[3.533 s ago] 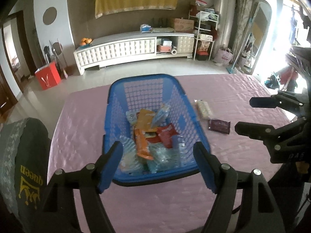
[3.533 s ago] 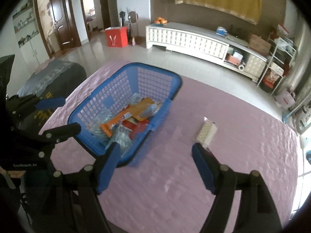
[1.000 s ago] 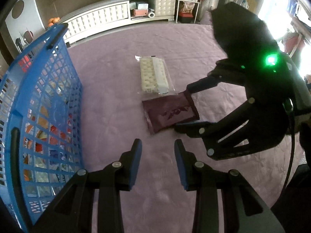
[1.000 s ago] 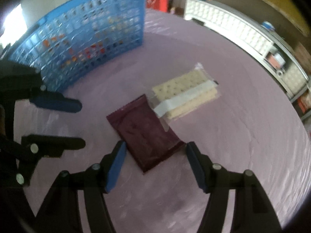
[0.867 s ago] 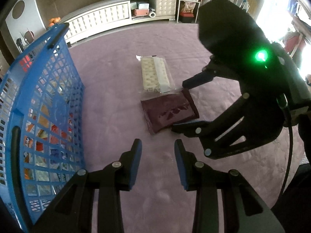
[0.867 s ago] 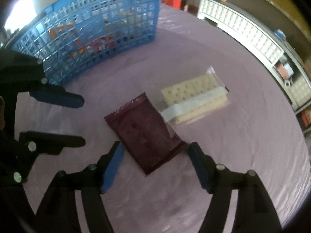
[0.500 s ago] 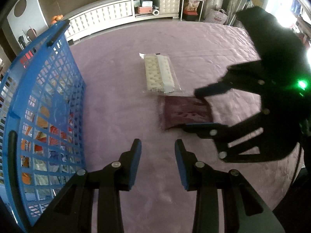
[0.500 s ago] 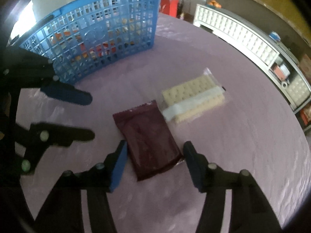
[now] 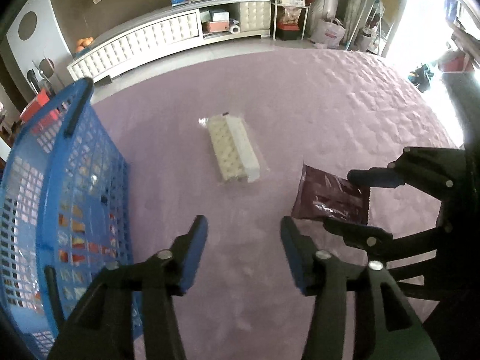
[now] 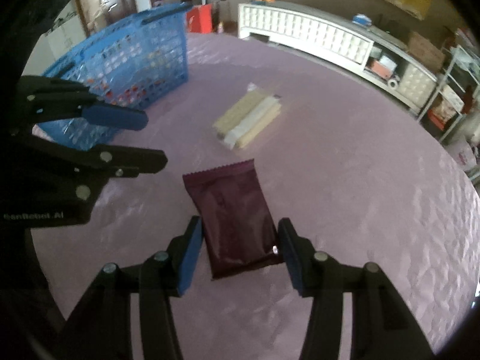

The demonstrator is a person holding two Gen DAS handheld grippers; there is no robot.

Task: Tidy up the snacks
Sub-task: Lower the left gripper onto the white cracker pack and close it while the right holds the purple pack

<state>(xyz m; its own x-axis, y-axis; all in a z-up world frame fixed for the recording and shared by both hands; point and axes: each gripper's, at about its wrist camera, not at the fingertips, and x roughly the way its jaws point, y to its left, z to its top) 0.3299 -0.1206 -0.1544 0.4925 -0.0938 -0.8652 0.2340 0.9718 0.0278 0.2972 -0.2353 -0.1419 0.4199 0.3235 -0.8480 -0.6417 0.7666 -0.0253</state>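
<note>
A dark maroon snack packet [image 10: 235,219] sits between the blue pads of my right gripper [image 10: 238,240], which is shut on its near end and holds it just above the purple cloth; it also shows in the left wrist view [image 9: 328,196]. A clear pack of pale crackers [image 9: 234,148] lies flat on the cloth, also in the right wrist view [image 10: 249,120]. The blue basket [image 9: 75,162] with several snacks stands at the left [image 10: 135,57]. My left gripper [image 9: 243,234] is open and empty, hovering near the basket, with the crackers ahead of it.
The table is covered by a quilted purple cloth [image 9: 345,96]. A white sideboard [image 9: 156,39] stands beyond the far edge, shelves and bags at the back right. The right gripper's body [image 9: 420,210] fills the right side of the left wrist view.
My right gripper has closed on the maroon packet and drawn it right, away from the crackers. My left gripper has opened wider.
</note>
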